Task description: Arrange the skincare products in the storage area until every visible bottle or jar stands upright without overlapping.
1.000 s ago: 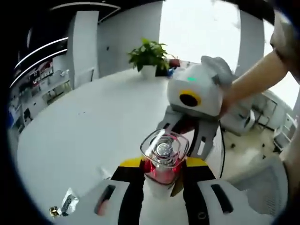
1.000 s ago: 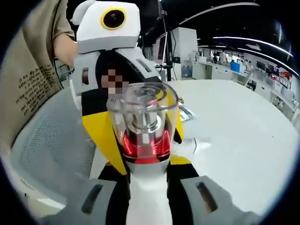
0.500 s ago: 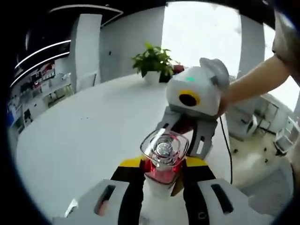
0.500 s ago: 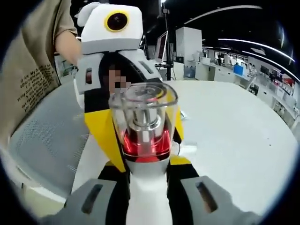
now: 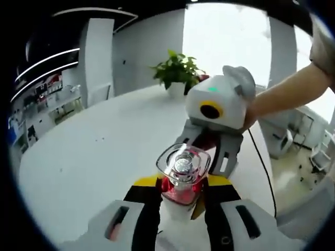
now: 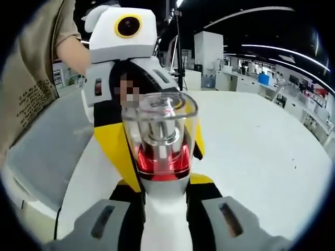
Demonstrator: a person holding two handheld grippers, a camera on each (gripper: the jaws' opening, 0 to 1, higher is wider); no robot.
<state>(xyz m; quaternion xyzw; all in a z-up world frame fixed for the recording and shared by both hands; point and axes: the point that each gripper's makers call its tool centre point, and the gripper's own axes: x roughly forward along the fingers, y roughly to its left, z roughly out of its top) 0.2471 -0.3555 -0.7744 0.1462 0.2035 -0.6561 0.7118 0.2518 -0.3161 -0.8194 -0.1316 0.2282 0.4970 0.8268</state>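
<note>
You have one bottle (image 5: pixel 180 183) pinched between both grippers at once: in the left gripper view your left gripper (image 5: pixel 180 206) is closed on its white body just below the red band, and the right gripper (image 5: pixel 207 151) reaches in from the far side, its jaws on either side of the same bottle. The right gripper view agrees: your right gripper (image 6: pixel 165 209) is clamped on the white body, the clear cap (image 6: pixel 159 123) rises upright between its jaws, and the left gripper (image 6: pixel 123 104) stands just behind, touching or nearly touching the bottle. So the bottle is held up in the air above the white table (image 5: pixel 94 157), not yet standing on anything. Judging from this, the step is a handover or a joint carry, and the safe way through it is to let only one gripper bear the load. Decide which one keeps it, hold that one still and the bottle vertical, then open the other jaws fully before drawing them straight back, so they do not drag the cap sideways. Lower the bottle onto a bare patch of table and release only when its base sits flat. Further off, the tabletop looks bare, a potted plant (image 5: pixel 178 73) stands at its far edge, and no other bottles or jars can be made out from here.
</note>
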